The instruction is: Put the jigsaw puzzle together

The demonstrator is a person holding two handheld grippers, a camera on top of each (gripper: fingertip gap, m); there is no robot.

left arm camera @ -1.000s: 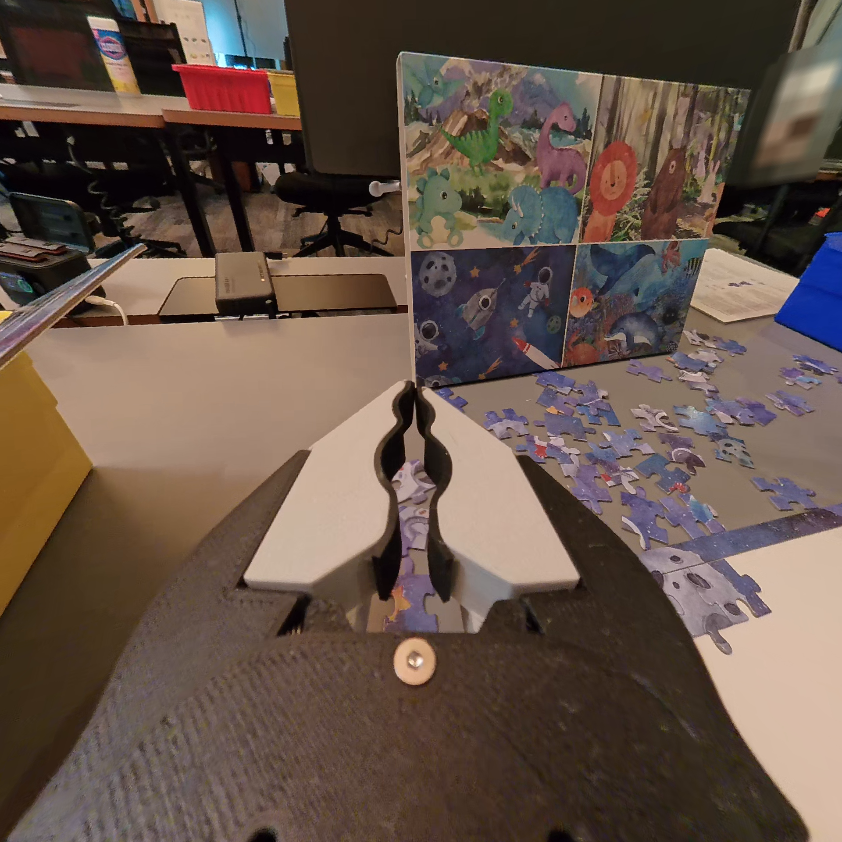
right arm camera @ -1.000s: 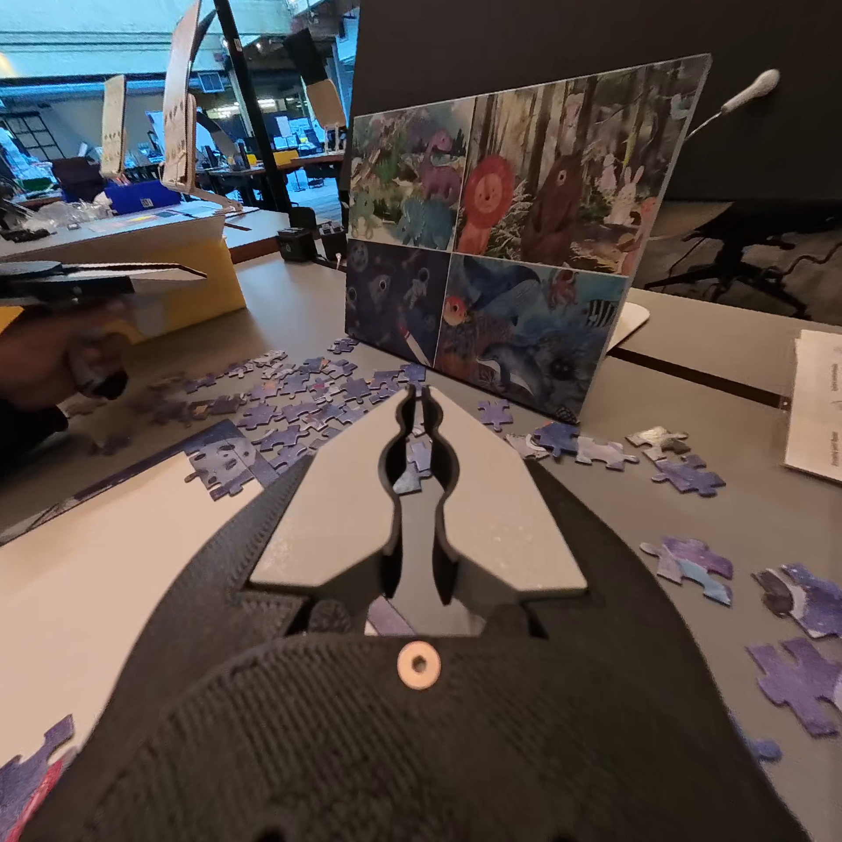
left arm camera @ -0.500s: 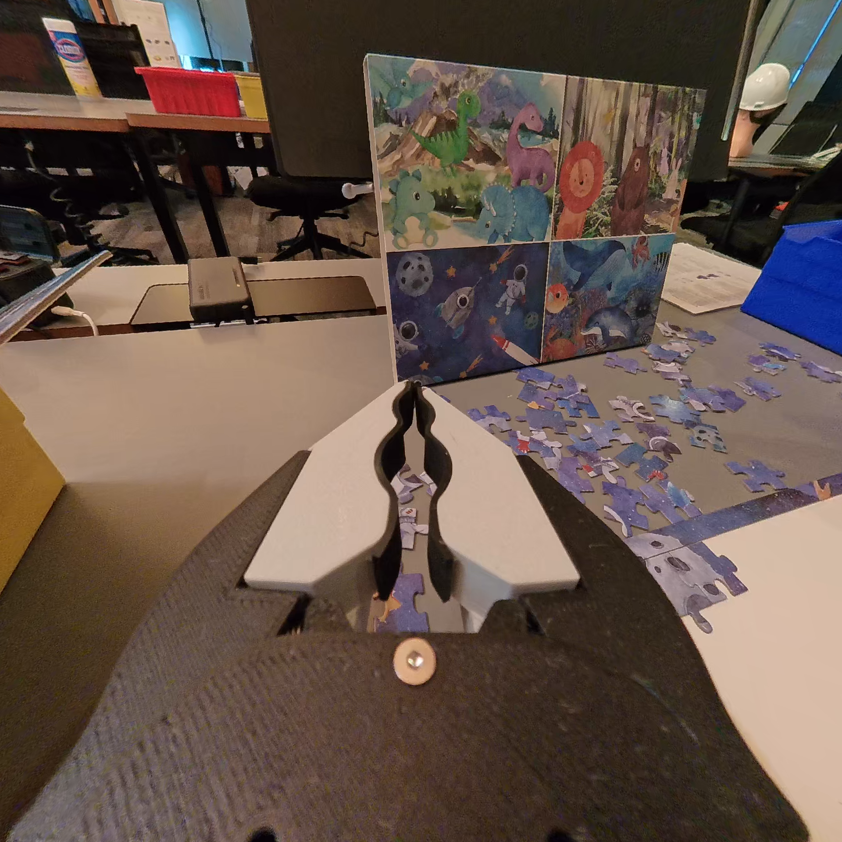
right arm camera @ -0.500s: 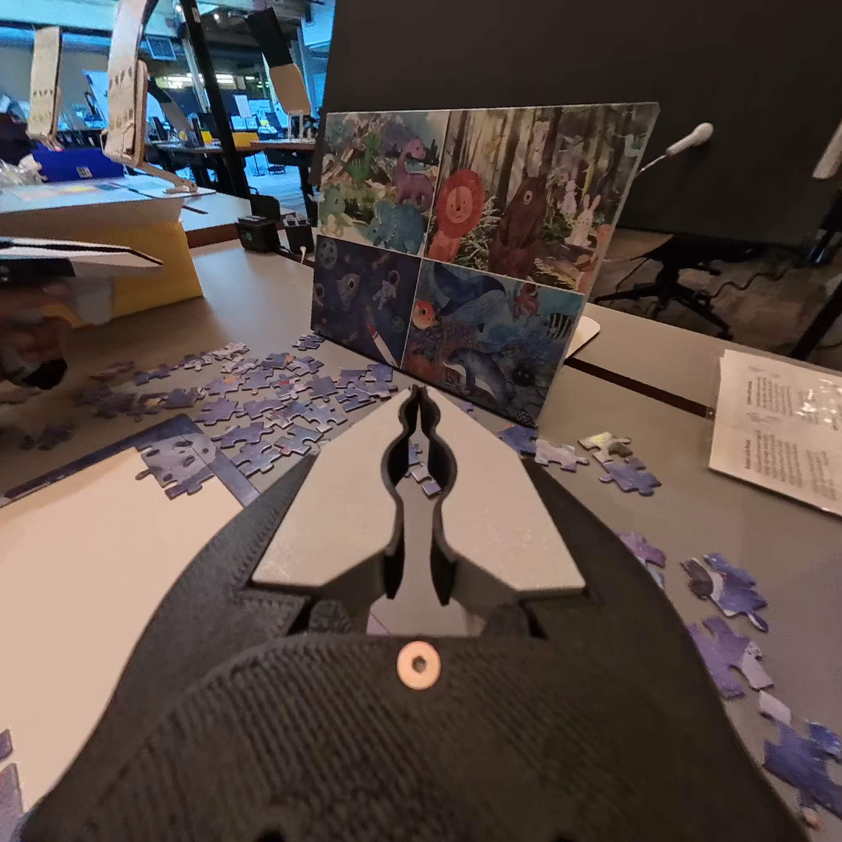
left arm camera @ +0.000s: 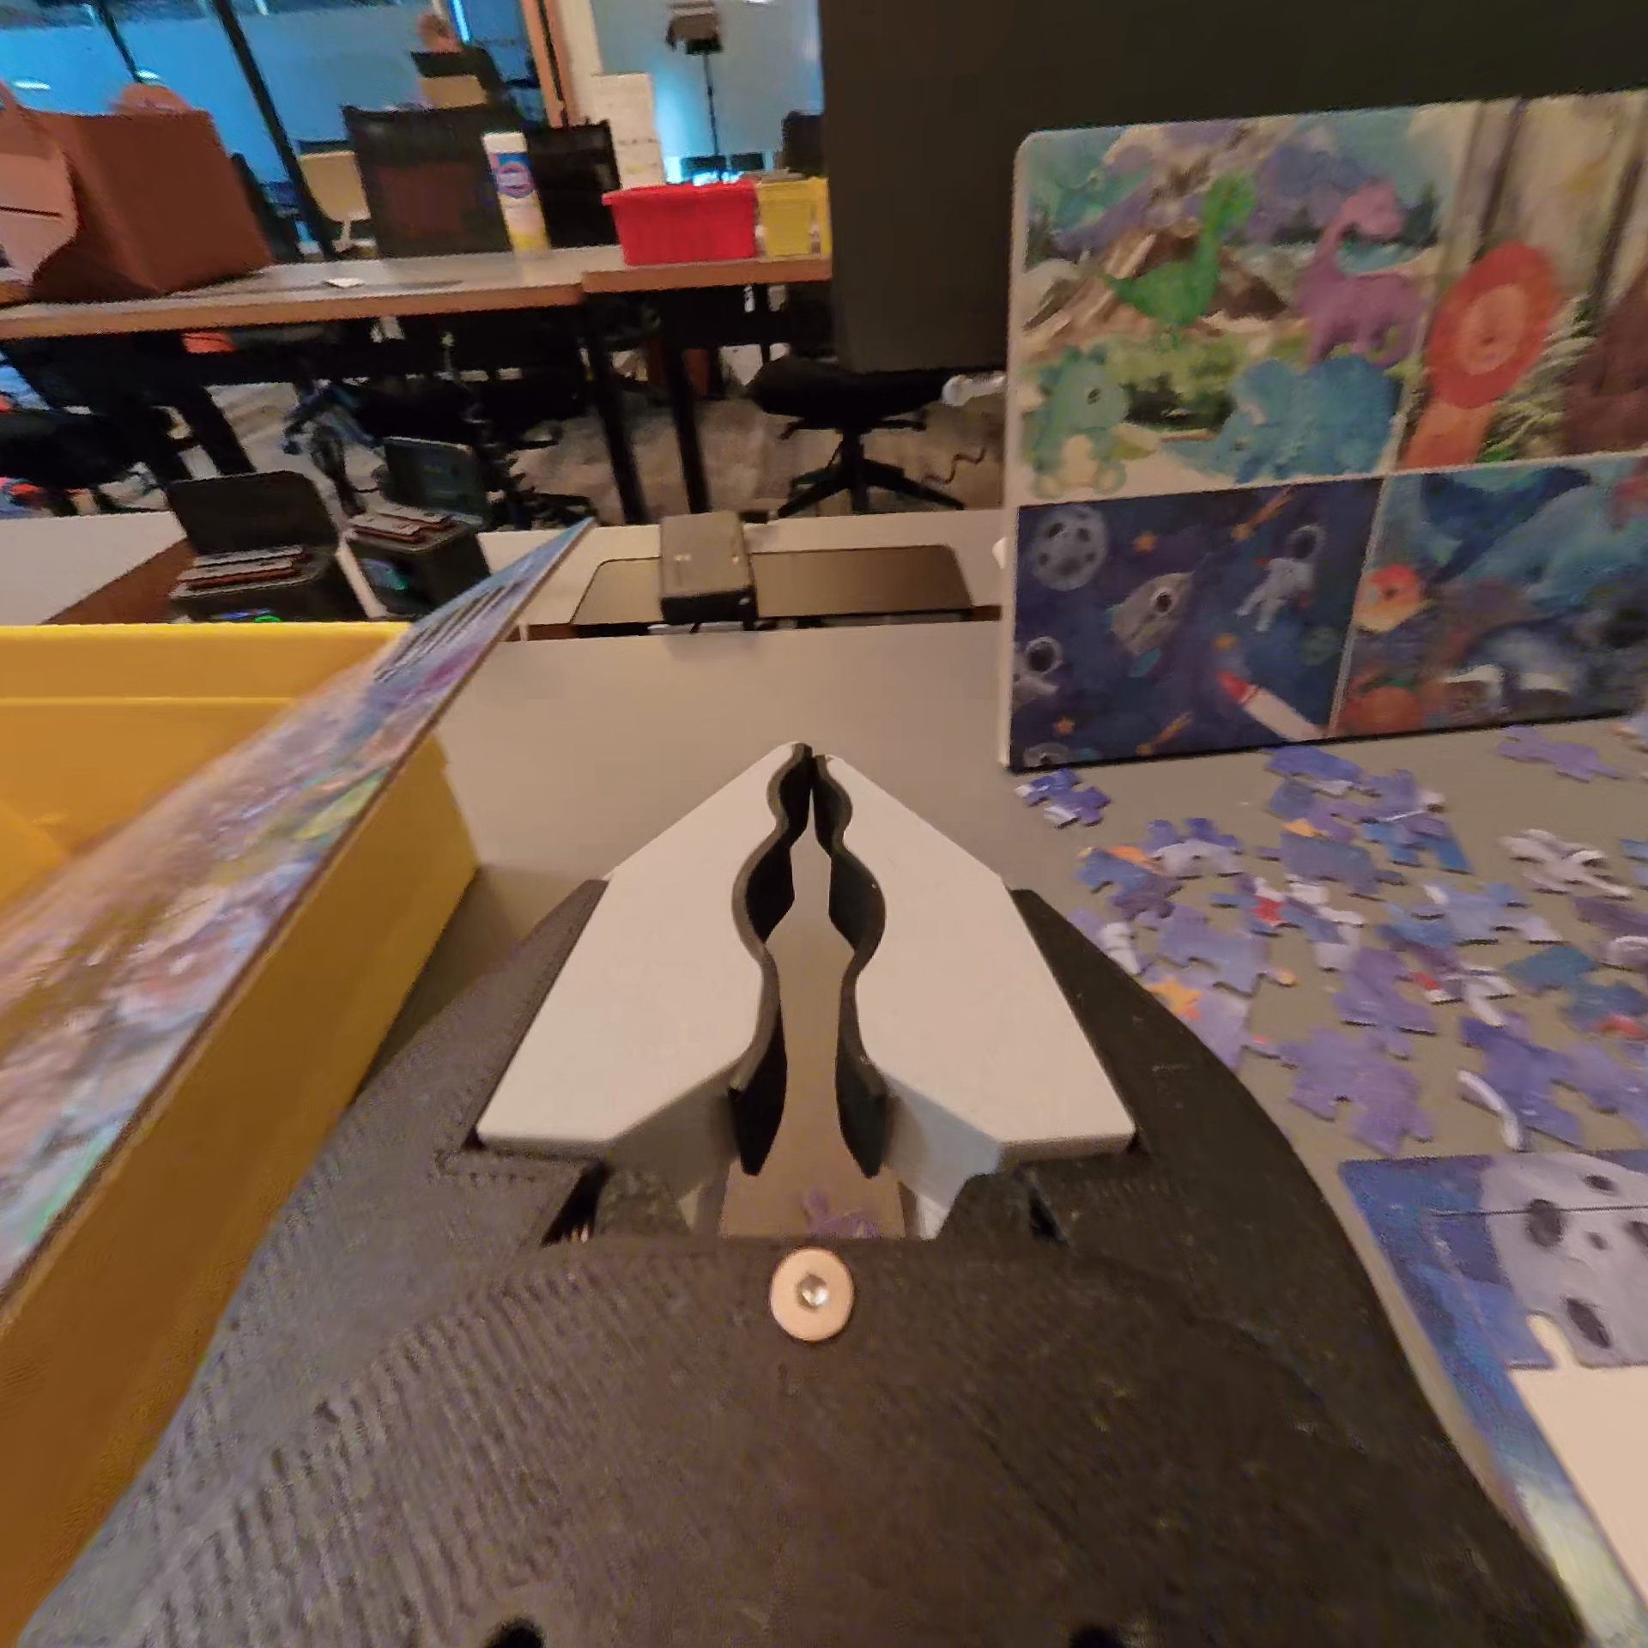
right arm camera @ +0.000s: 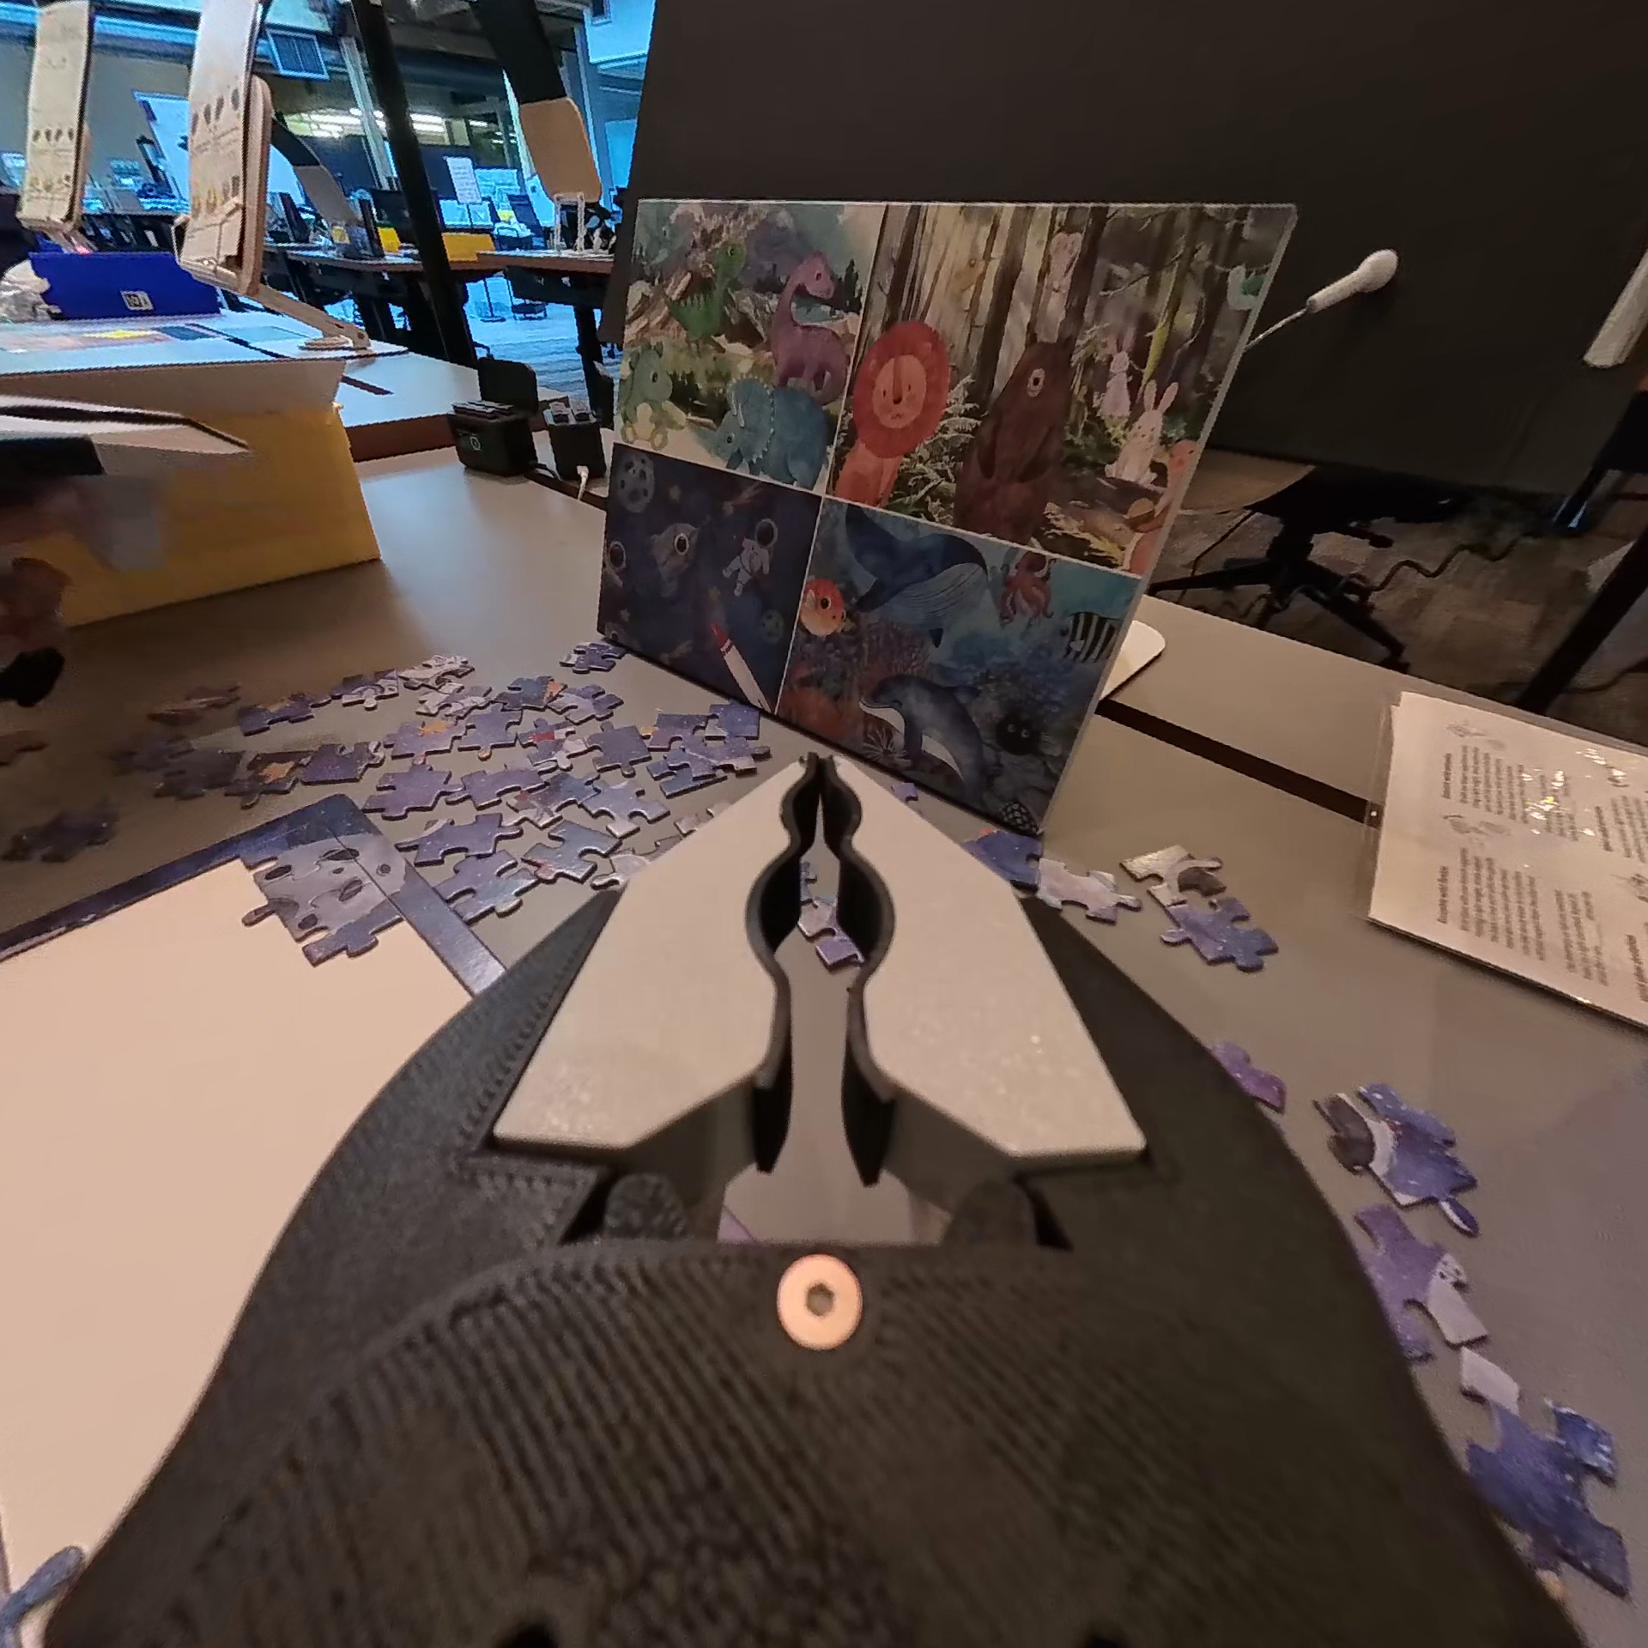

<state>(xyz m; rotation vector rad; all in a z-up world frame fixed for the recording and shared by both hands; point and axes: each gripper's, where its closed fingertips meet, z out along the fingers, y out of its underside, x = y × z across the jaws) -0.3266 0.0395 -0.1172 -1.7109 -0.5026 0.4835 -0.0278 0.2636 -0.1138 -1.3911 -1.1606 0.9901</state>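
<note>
Open-plan office or lab workspace. Evidence: rows of long desks (left arm camera: 428, 290), black swivel chairs (left arm camera: 847, 419), dark partition panel (right arm camera: 1159, 98), storage bins (left arm camera: 687, 223) on a far desk, hanging signs (right arm camera: 223, 152) across a large hall.

- Left gripper (left arm camera: 810, 756): grey fingers closed tip to tip on nothing, above bare grey tabletop (left arm camera: 713, 704), a yellow bin (left arm camera: 223, 936) close at its left.
- Right gripper (right arm camera: 820, 765): tips together, bare, over loose blue-purple puzzle pieces (right arm camera: 499, 785) scattered flat before the upright picture board (right arm camera: 936, 482).
- Partly assembled puzzle (right arm camera: 330, 878): lies flat on a white tray (right arm camera: 160, 1070), to the right gripper's left.
</note>
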